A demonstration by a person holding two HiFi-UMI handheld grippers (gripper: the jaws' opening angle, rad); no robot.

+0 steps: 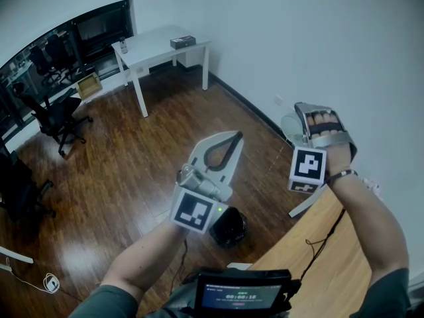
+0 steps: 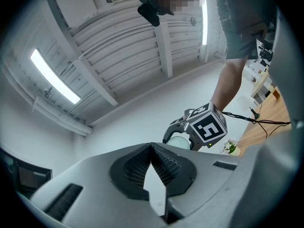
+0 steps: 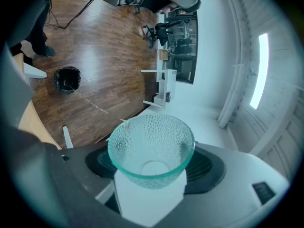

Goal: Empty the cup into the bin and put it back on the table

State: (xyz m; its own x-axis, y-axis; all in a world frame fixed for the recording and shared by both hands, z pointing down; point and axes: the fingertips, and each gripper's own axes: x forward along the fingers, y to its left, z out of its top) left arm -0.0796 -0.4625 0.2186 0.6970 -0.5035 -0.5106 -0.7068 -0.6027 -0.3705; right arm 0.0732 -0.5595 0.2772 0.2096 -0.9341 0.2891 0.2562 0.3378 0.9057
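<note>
Black bin stands on the dark wood floor just beside the near edge of the wooden table; its inside is dark and I cannot tell what it holds. Cup, clear greenish dimpled glass, is empty: the right gripper view looks straight into its mouth and shows only its bare bottom. It is not on the table but raised in the air near the wall, up and to the right of the bin and well apart from it. Count: one bin, one cup, two grippers, two tables, two black office chairs on the open floor. Far left to right: the chairs, then a white table carrying a small bottle and a dark box. Left gripper is clenched, tips meeting with nothing between them; its marker cube overlaps the bin's left rim in the head view. Right gripper grasps the cup, one jaw on each side of its wall. A black cable trails across the wooden table. A device with a lit screen sits at the bottom edge.
</note>
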